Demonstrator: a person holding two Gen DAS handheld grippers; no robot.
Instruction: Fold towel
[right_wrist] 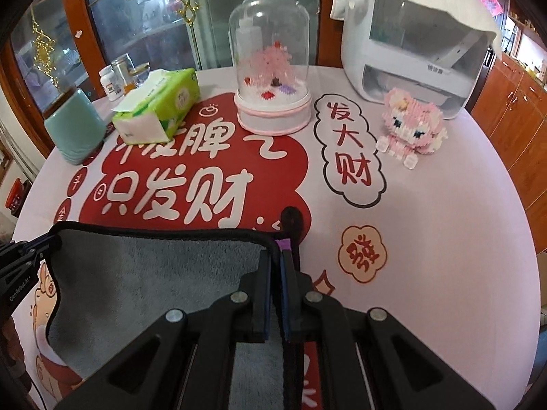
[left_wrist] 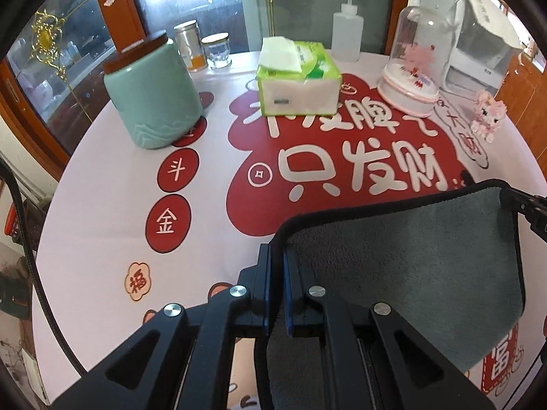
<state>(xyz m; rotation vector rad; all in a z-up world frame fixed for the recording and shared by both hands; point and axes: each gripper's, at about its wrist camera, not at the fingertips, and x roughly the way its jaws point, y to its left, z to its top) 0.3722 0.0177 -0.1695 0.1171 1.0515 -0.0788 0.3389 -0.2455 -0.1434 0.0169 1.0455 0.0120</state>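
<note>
A grey towel (left_wrist: 410,266) with black edging hangs stretched between my two grippers above the round table. My left gripper (left_wrist: 277,253) is shut on the towel's left top corner. My right gripper (right_wrist: 277,256) is shut on the towel's (right_wrist: 154,273) right top corner, beside its purple tag and black loop (right_wrist: 290,222). Each gripper shows in the other's view, the right one (left_wrist: 526,208) at the towel's far corner and the left one (right_wrist: 30,253) likewise. The towel's lower part is hidden behind the grippers.
On the red-and-white tablecloth (left_wrist: 102,188) stand a green jar (left_wrist: 154,95), a tissue pack (left_wrist: 297,78), a glass dome (right_wrist: 273,68), a pink block figure (right_wrist: 410,126), a squeeze bottle (left_wrist: 347,27), small jars (left_wrist: 201,48) and a white appliance (right_wrist: 417,41) at the back.
</note>
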